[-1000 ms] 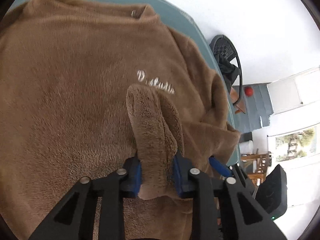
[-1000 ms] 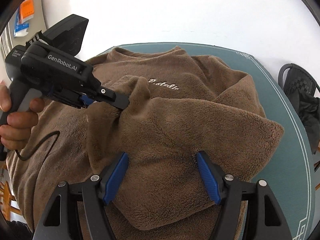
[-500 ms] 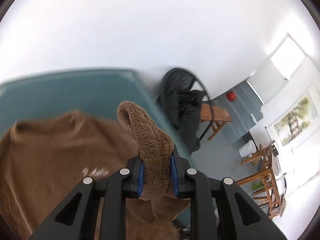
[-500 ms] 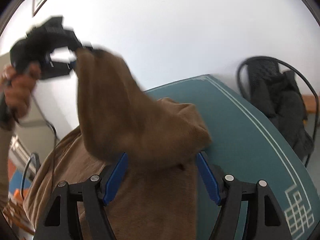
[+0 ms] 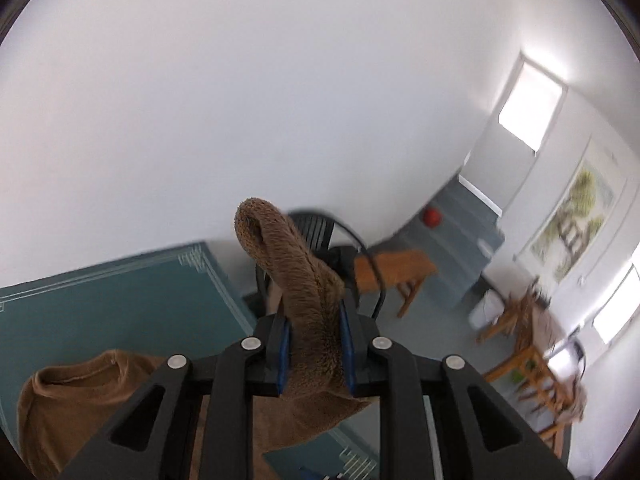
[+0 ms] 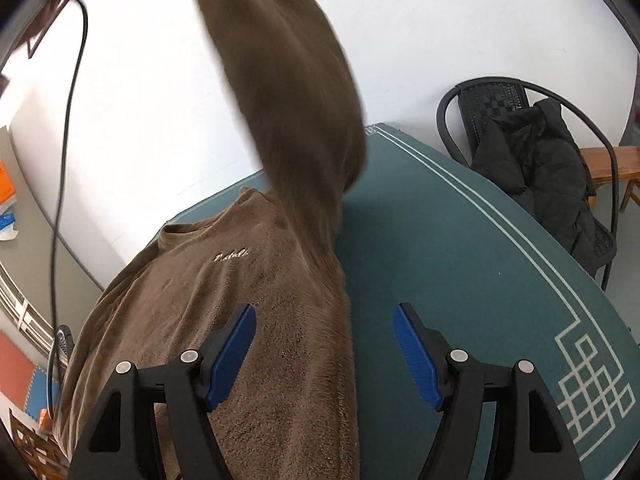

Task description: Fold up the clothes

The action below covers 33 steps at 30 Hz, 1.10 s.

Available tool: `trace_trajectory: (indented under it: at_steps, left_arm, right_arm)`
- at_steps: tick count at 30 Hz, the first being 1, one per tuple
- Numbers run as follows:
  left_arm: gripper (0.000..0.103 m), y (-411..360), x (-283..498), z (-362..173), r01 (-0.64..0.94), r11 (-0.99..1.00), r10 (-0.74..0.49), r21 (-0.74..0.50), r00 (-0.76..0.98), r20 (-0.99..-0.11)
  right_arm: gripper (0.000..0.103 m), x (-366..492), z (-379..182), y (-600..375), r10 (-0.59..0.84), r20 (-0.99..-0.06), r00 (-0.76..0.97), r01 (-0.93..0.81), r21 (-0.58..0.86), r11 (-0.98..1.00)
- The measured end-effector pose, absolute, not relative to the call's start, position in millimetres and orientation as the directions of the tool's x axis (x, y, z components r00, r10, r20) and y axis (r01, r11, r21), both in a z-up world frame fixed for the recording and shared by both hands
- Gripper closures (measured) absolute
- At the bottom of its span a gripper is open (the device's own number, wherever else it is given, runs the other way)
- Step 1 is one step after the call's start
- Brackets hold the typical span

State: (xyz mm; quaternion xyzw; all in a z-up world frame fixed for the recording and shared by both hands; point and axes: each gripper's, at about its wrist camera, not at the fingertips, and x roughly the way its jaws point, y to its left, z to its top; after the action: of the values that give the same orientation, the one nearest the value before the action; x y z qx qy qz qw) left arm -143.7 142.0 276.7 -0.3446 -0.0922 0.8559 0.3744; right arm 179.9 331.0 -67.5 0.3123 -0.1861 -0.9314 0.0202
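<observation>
Closing left gripper (image 5: 314, 354) pinching sleeve (image 5: 304, 300)

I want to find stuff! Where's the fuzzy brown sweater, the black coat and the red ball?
Brown sweater (image 6: 224, 320), right wrist view, on its chest.
Black coat (image 6: 540, 156), right wrist view, its middle folds.
Red ball (image 5: 432, 216), left wrist view, its centre.

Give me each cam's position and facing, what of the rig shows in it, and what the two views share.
Left wrist: rides the left gripper, raised, facing wall and room corner; its jaws are closing on the brown sweater's sleeve.
Right wrist: rides the right gripper, low over the teal table, facing the sweater body; jaws open, empty.
Shared: sweater, table, black chair.
</observation>
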Motion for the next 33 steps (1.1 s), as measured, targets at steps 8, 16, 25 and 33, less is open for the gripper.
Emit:
trace_trajectory:
  at_steps: [8, 16, 25, 33]
  left_arm:
    - [0.085, 29.6, -150.7, 263.4, -0.446, -0.766, 0.640, -0.462, -0.588, -0.494]
    - [0.085, -78.6, -162.2, 162.0, -0.244, -0.819, 0.559, -0.519, -0.543, -0.626]
    - [0.047, -21.2, -215.4, -14.9, -0.129, -0.803, 0.596, -0.582, -0.208, -0.776]
    - [0.036, 5.1, -251.2, -90.3, -0.079, -0.772, 0.635, -0.631, -0.150, -0.758]
  right_arm:
    - [0.030, 171.0, -76.2, 339.2, -0.181, -0.590, -0.787, -0.080, 0.388, -0.918]
    - [0.030, 162.4, -80.3, 339.5, -0.193, -0.617, -0.763, -0.074, 0.381, -0.922]
    - [0.028, 157.1, -81.2, 333.5, -0.168, -0.643, -0.747, -0.093, 0.350, -0.932]
    - [0.025, 151.0, -87.7, 338.4, -0.169, -0.673, -0.720, -0.118, 0.358, -0.926]
